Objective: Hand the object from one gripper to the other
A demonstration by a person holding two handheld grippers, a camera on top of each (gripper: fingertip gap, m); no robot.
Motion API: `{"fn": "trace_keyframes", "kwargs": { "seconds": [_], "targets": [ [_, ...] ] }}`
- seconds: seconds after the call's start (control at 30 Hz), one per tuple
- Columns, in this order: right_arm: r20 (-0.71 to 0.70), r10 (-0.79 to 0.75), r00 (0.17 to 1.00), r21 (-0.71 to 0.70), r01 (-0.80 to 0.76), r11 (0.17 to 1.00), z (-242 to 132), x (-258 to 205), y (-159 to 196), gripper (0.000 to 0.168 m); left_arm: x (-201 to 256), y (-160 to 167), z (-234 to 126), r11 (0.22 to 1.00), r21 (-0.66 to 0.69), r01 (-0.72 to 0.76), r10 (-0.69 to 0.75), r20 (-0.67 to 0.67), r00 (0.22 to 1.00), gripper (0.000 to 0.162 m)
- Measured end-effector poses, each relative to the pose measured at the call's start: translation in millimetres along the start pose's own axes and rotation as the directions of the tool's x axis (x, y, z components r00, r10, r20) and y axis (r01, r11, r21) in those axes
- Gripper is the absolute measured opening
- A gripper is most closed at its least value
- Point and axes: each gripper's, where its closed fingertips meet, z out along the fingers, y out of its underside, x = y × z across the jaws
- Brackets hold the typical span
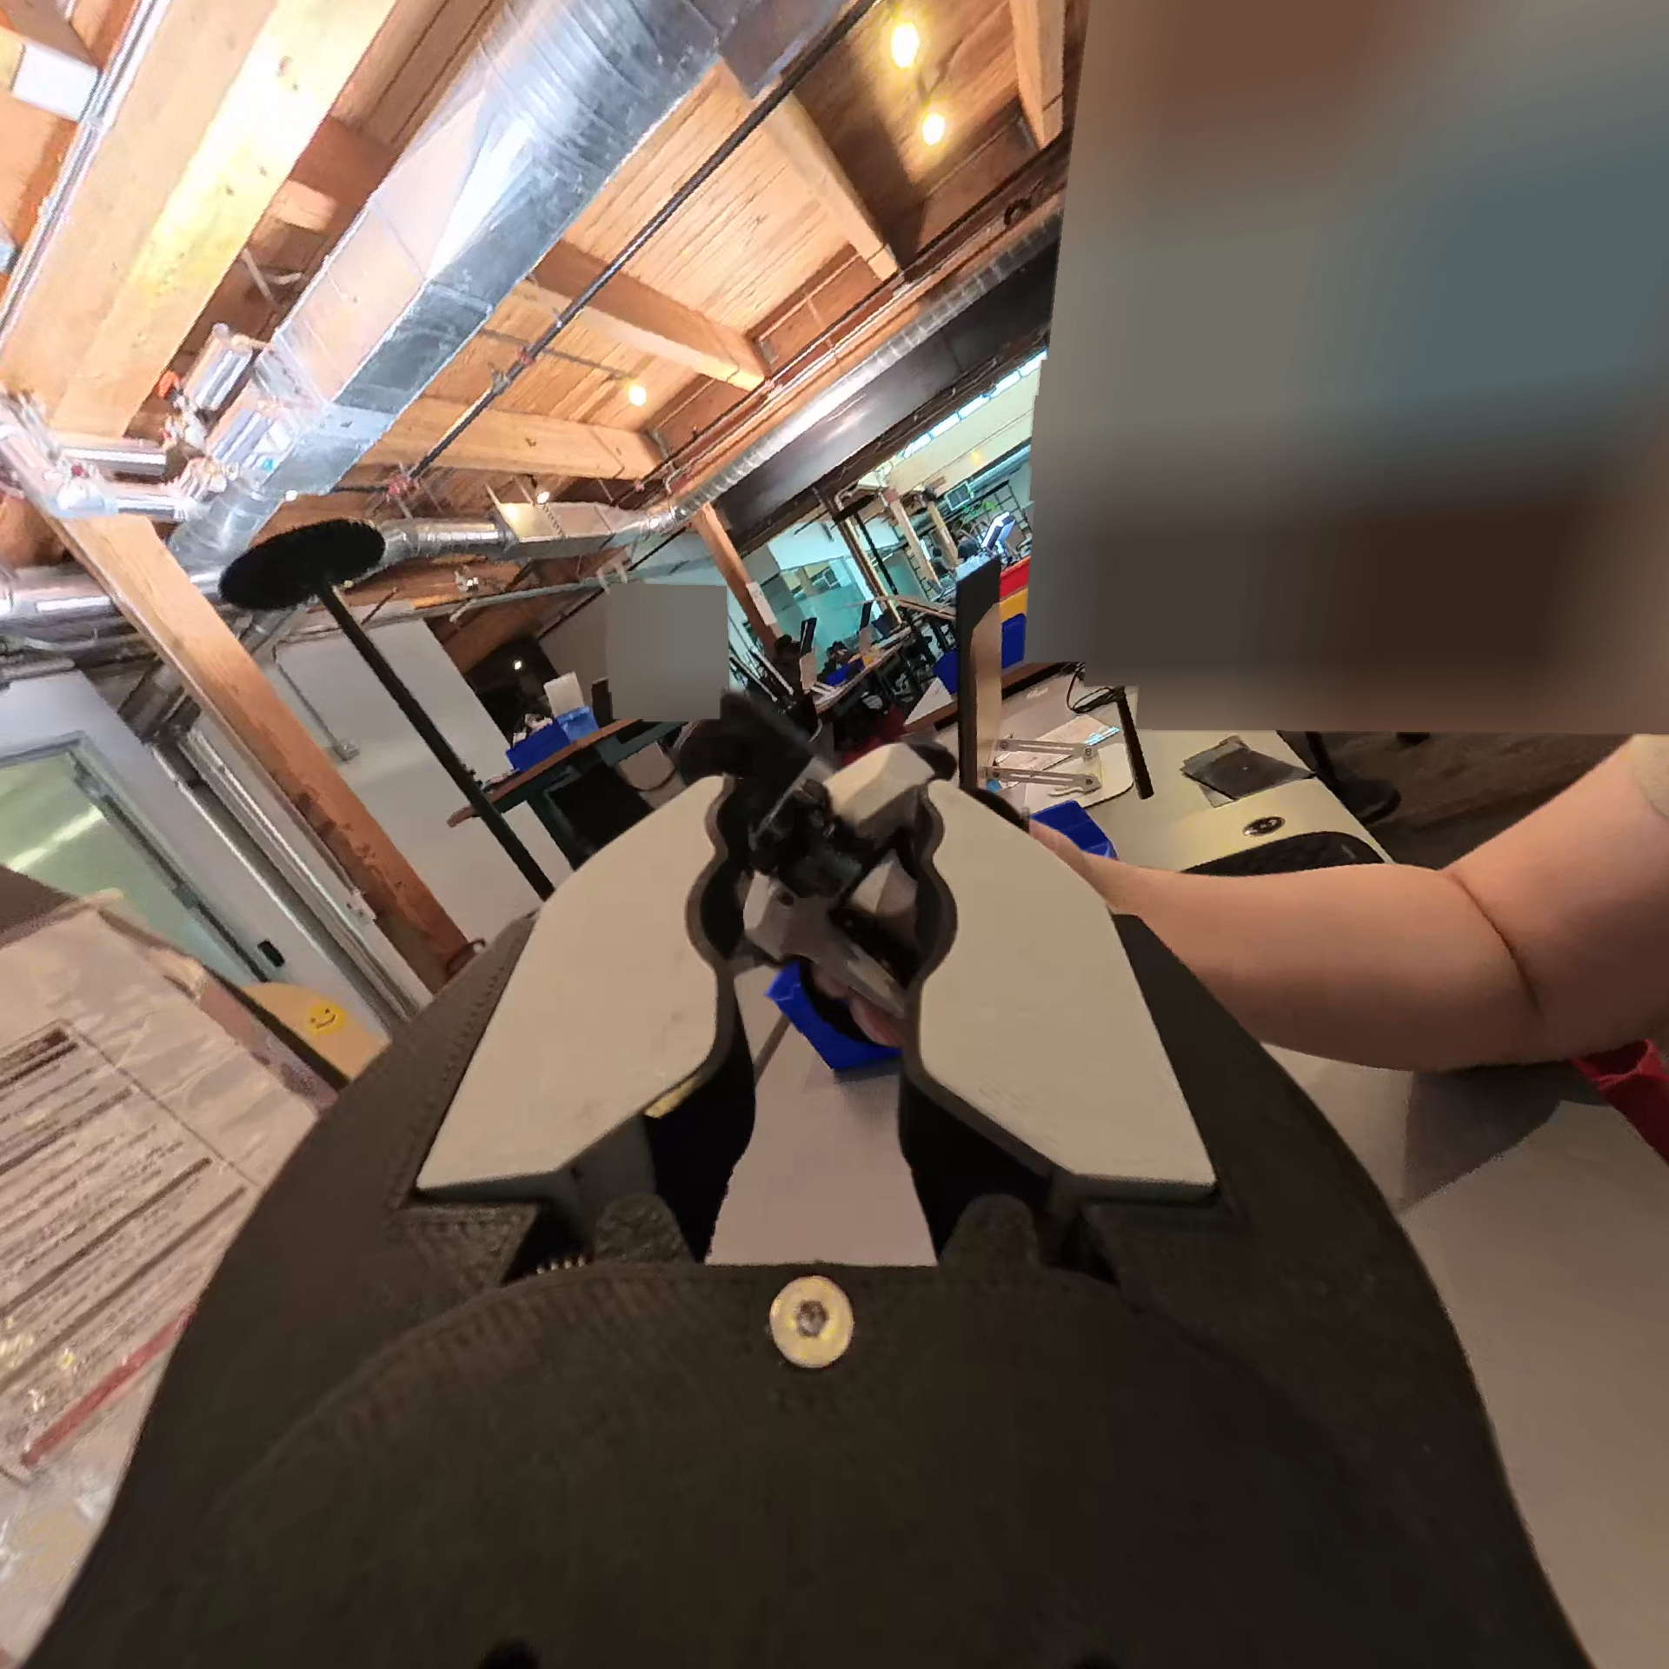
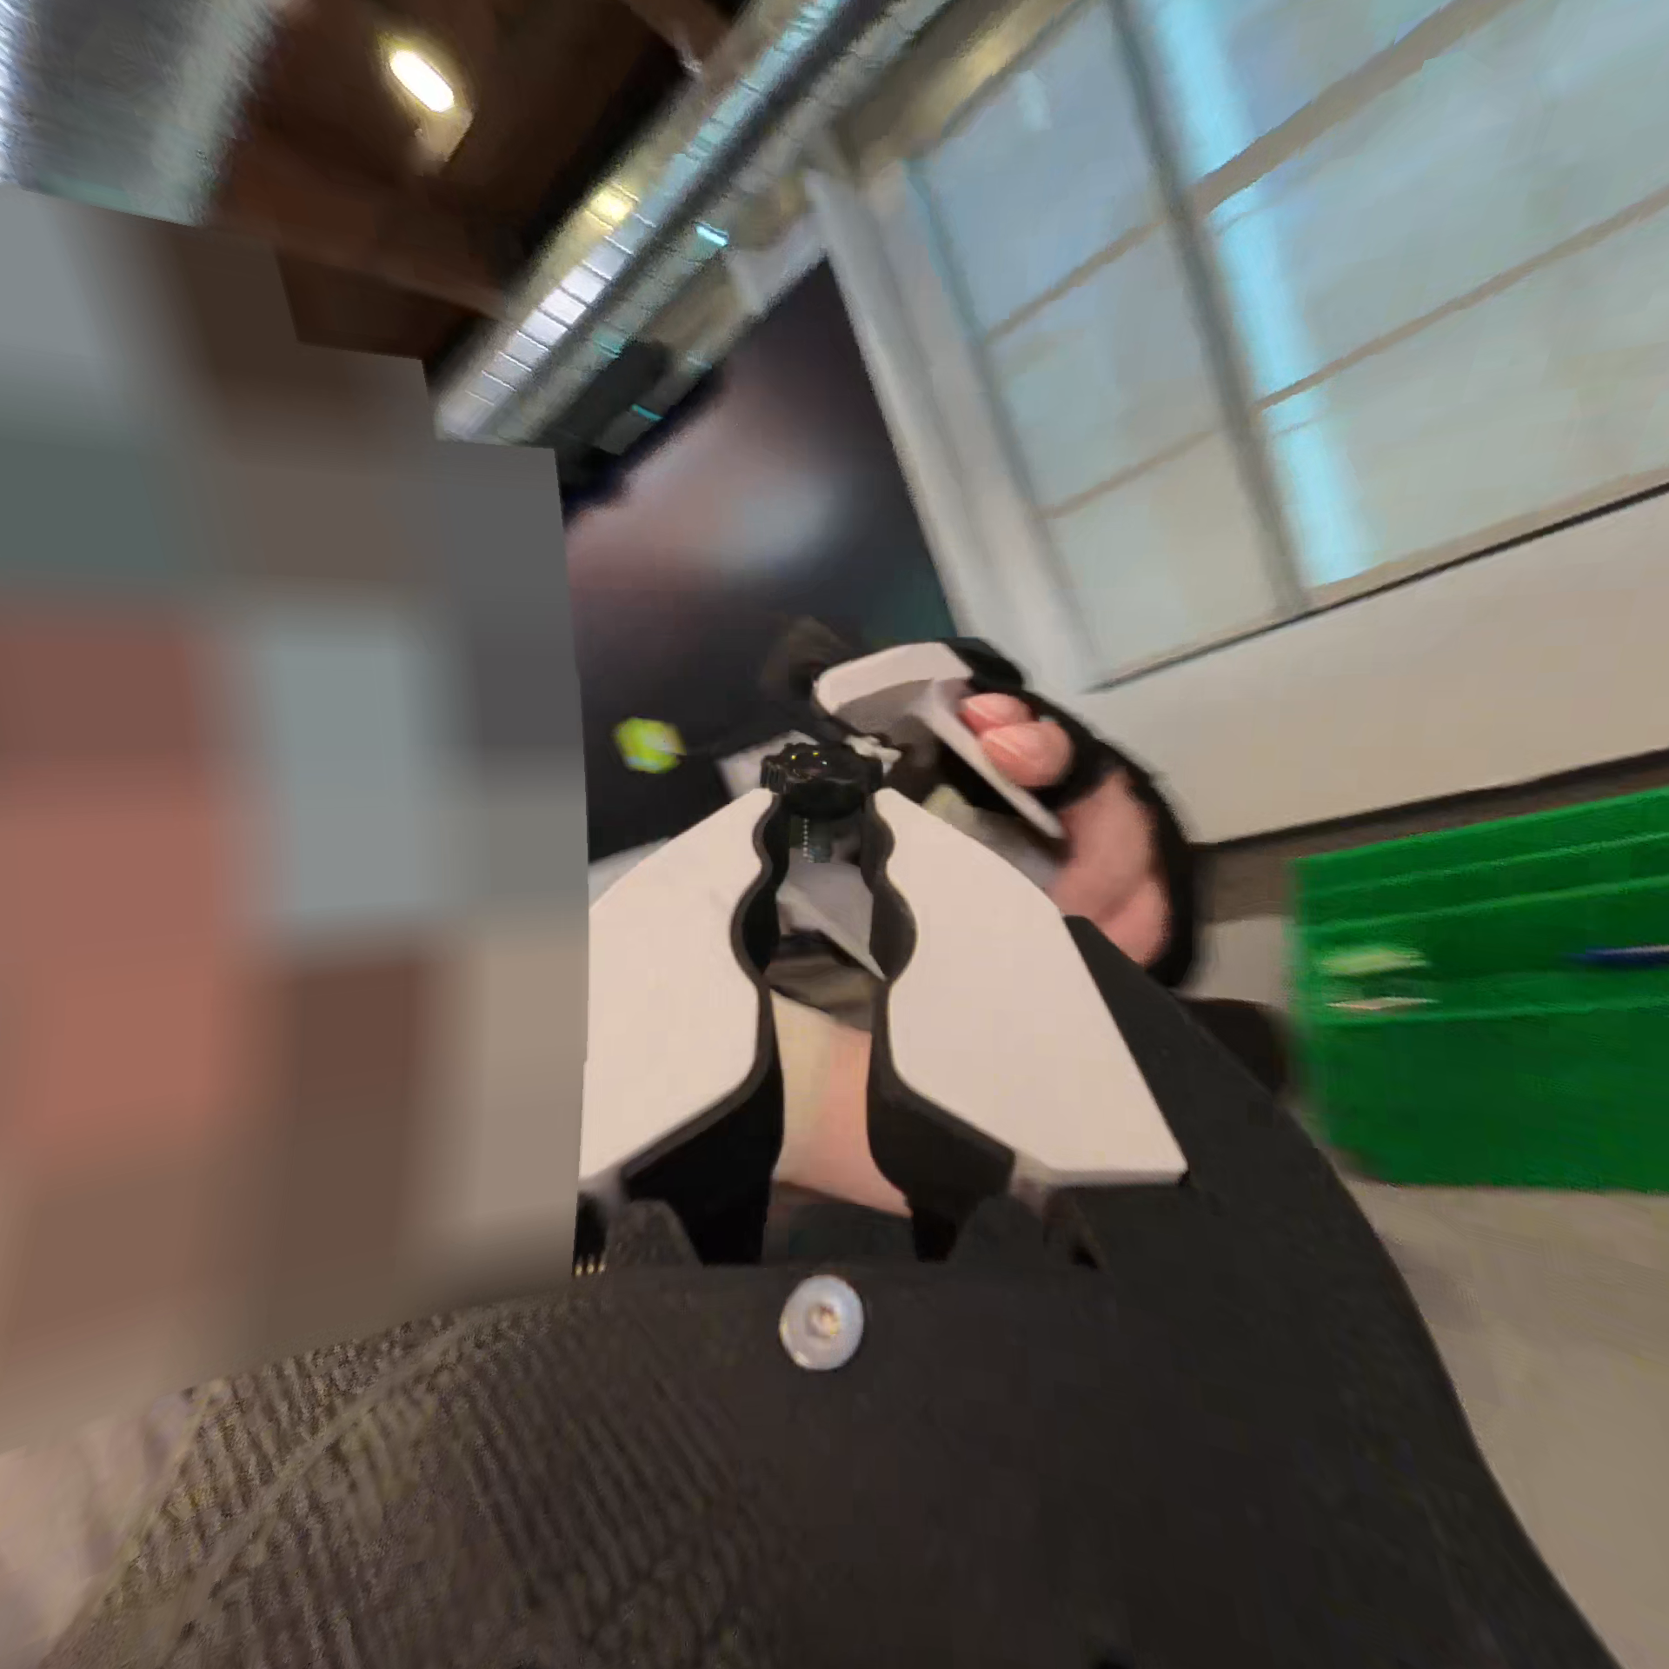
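right gripper's white fingers point(image 2: 824, 813) pinched a small black knob with a threaded stud point(image 2: 820, 777) | left gripper point(image 2: 912, 722) just beyond, hand-held | green bin point(image 2: 1481, 993) at right

Both views are bright and evenly lit indoors. In the left wrist view, small round recessed ceiling lamps point(image 1: 904, 42) glow warm yellow between the wooden beams, and the ribbed silver metal air duct point(image 1: 506, 190) carries pale glare along its length. That picture is mostly sharp, though straight beams bow towards the edges from the wide-angle lens, and the bare forearm point(image 1: 1355, 957) at right is slightly smeared. The right wrist view is heavily motion-blurred: the green plastic crate point(image 2: 1481, 984) streaks sideways, and cool daylight floods through the large white-framed window point(image 2: 1310, 298), washing out its panes.
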Motion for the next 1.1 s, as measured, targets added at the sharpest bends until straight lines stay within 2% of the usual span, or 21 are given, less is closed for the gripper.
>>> {"fn": "trace_keyframes", "kwargs": {
  "seconds": [0.03,0.13,0.2,0.23,0.27,0.33,0.37,0.4,0.43,0.5,0.6,0.73,0.87,0.93,1.0,1.07,1.1],
  "targets": [
    [-0.102,-0.117,0.988,-0.032,0.114,0.993,-7,6,-4,0.016,-4,0,-1,1.000,-0.010,0.022,-0.022,0.008,1.000,0.037],
    [-0.377,-0.374,0.847,-0.173,0.333,0.927,-43,13,-30,0.016,-18,-1,-7,0.999,-0.043,0.024,-0.021,0.074,0.997,0.036],
    [-0.569,-0.505,0.649,-0.336,0.378,0.863,-92,15,-51,0.016,-28,-1,-12,0.995,-0.097,-0.009,0.022,0.134,0.991,0.032],
    [-0.660,-0.556,0.505,-0.439,0.341,0.831,-129,17,-59,0.016,-31,-1,-15,0.992,-0.126,-0.022,0.041,0.152,0.987,0.031],
    [-0.740,-0.593,0.317,-0.535,0.256,0.805,-176,17,-65,0.016,-33,-2,-17,0.988,-0.150,-0.030,0.056,0.170,0.984,0.030],
    [-0.793,-0.599,-0.110,-0.604,0.012,0.797,-289,2,-73,0.016,-37,-8,-23,0.984,-0.173,-0.033,0.068,0.202,0.977,0.029],
    [-0.782,-0.567,-0.259,-0.555,-0.122,0.823,-343,-12,-66,0.016,-38,-12,-25,0.985,-0.172,-0.027,0.063,0.210,0.976,0.027],
    [-0.780,-0.515,-0.356,-0.456,-0.240,0.857,-389,-27,-51,0.016,-38,-16,-27,0.986,-0.167,-0.018,0.054,0.213,0.976,0.027],
    [-0.792,-0.446,-0.418,-0.326,-0.328,0.887,-427,-39,-31,0.016,-37,-19,-28,0.987,-0.163,-0.010,0.045,0.215,0.976,0.025],
    [-0.835,-0.307,-0.456,-0.102,-0.420,0.902,-476,-52,9,0.017,-38,-24,-31,0.987,-0.161,0.003,0.035,0.228,0.973,0.025],
    [-0.884,-0.172,-0.435,0.048,-0.451,0.891,-511,-48,45,0.017,-38,-31,-35,0.989,-0.145,0.002,0.032,0.236,0.971,0.024],
    [-0.893,-0.152,-0.424,0.075,-0.472,0.878,-525,-39,59,0.018,-37,-34,-37,0.990,-0.140,-0.001,0.035,0.240,0.970,0.021],
    [-0.922,-0.147,-0.359,0.058,-0.504,0.862,-510,-34,63,0.017,-37,-30,-34,0.987,-0.159,-0.001,0.040,0.243,0.969,0.020],
    [-0.924,-0.184,-0.334,0.021,-0.525,0.851,-502,-35,61,0.017,-36,-25,-30,0.987,-0.160,0.018,0.020,0.235,0.972,0.019],
    [-0.928,-0.273,-0.254,-0.107,-0.520,0.847,-482,-33,49,0.017,-35,-12,-22,0.980,-0.181,0.086,-0.043,0.229,0.972,0.019],
    [-0.869,-0.476,-0.136,-0.363,-0.479,0.799,-451,-28,29,0.017,-31,8,-11,0.955,-0.213,0.206,-0.161,0.209,0.965,0.023],
    [-0.790,-0.609,-0.072,-0.527,-0.428,0.734,-429,-23,18,0.017,-30,19,-5,0.937,-0.218,0.275,-0.230,0.209,0.950,0.024]
  ]
}}
